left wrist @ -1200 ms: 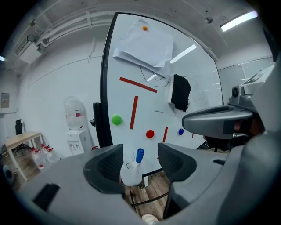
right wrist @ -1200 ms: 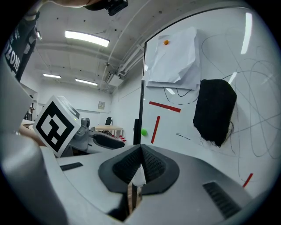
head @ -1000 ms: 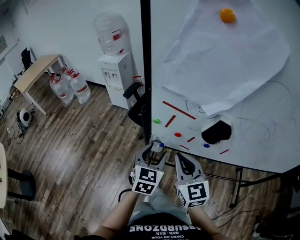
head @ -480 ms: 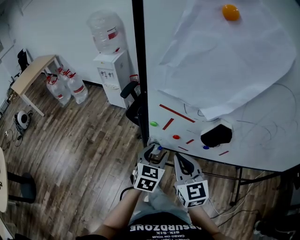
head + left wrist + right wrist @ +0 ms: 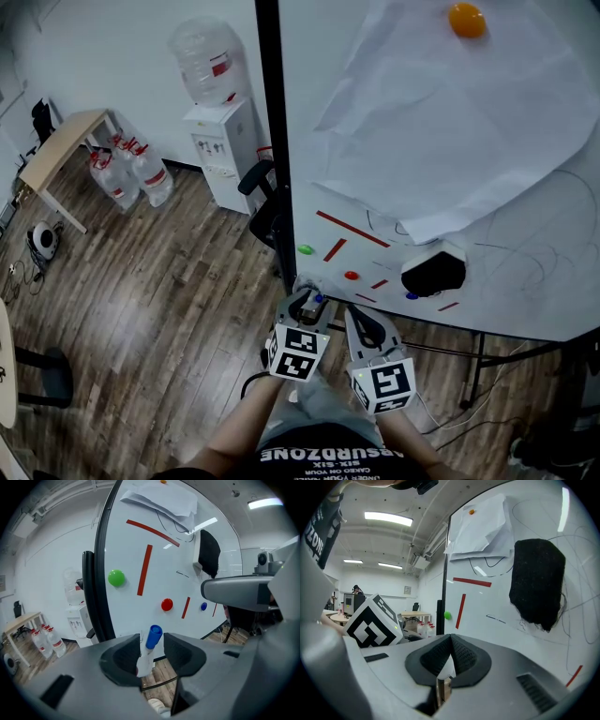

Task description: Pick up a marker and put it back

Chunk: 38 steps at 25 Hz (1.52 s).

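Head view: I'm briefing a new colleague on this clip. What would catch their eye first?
The big whiteboard fills the right side, with loose white paper that has an orange magnet on it, and a black eraser lower down. At bottom centre, the left gripper has a blue-capped marker between its jaws, which have just been closing, with a gap showing on one side.

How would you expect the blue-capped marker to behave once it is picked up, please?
The marker looks like a rigid plastic tube, so it is probably stiff and light. Its smooth round barrel may slip or twist in a loose grip. Laid flat, it would likely roll.
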Each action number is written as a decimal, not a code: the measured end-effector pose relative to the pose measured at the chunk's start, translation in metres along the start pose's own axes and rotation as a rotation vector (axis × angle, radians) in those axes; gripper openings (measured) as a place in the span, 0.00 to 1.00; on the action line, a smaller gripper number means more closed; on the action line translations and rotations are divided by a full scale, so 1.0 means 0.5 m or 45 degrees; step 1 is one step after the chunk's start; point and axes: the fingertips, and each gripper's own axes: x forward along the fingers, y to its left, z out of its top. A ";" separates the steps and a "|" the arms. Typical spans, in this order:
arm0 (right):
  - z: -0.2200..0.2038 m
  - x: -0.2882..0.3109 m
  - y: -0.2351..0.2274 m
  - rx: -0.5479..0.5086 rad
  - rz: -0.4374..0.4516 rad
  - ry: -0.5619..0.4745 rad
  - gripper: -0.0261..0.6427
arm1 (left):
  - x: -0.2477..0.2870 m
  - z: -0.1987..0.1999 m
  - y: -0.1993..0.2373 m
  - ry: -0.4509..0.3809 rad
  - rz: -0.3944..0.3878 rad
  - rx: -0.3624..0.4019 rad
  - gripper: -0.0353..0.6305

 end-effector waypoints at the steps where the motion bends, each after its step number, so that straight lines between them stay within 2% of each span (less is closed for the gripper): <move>1: -0.002 0.002 0.001 0.002 0.003 0.003 0.03 | 0.000 -0.001 0.001 0.003 0.003 0.001 0.29; 7: -0.006 0.011 -0.001 0.007 0.002 0.017 0.03 | 0.004 -0.003 0.007 0.000 -0.002 -0.006 0.21; 38: -0.022 0.016 -0.008 0.034 -0.004 0.038 0.03 | -0.011 0.029 0.045 -0.073 0.048 -0.057 0.18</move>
